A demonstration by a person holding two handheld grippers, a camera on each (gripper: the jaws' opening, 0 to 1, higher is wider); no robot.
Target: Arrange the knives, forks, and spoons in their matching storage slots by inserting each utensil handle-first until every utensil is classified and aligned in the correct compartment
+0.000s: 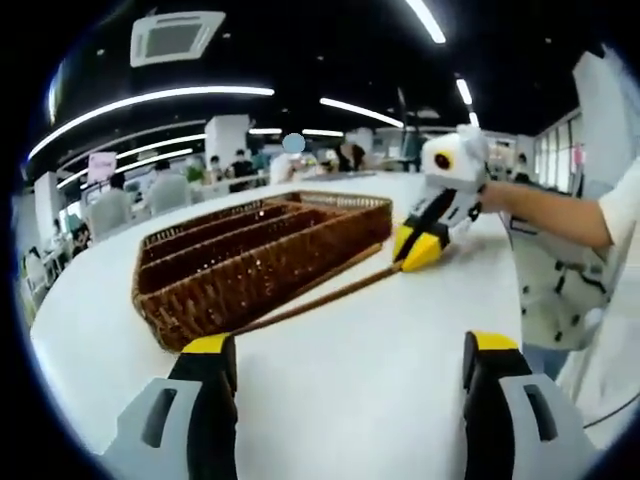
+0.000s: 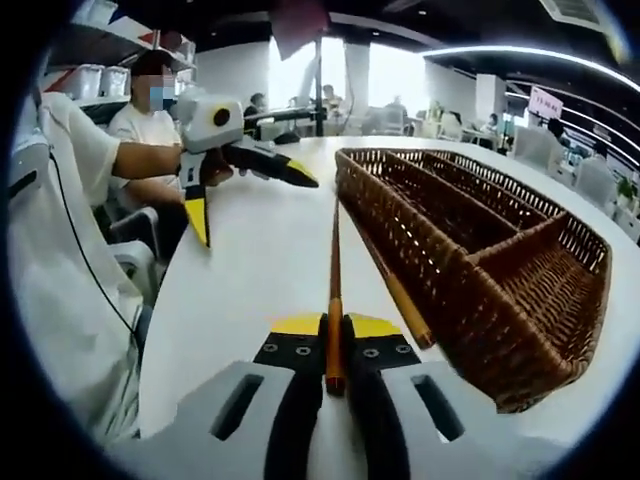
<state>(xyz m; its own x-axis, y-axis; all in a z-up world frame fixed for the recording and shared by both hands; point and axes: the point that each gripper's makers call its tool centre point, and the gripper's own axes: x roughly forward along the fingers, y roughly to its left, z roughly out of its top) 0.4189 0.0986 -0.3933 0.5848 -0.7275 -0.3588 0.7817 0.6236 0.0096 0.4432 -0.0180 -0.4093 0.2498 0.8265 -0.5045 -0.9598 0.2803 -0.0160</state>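
Looking along my left gripper (image 1: 345,365), I see its two yellow-tipped jaws spread wide at the bottom of the frame, with bare white table (image 1: 350,400) between them and nothing held. Above them, left of centre, sits the wicker tray (image 1: 250,255), a long brown basket split into narrow lengthwise slots plus a wider section; I cannot make out any utensils inside it. My right gripper (image 1: 418,252) appears right of centre in this view, its tips pressed down at the table and closed on the end of a thin brown stick (image 1: 320,298) that runs along the tray's near wall.

In the right gripper view, my right gripper (image 2: 335,335) has its jaws pressed together on that stick (image 2: 335,270), which runs straight up the middle of the frame beside the tray (image 2: 470,250) on the right. A second brown stick (image 2: 400,295) lies just beside the tray's wall, angled toward the lower right. The left gripper (image 2: 250,195) hangs in the upper left, jaws apart, above the table (image 2: 250,280).
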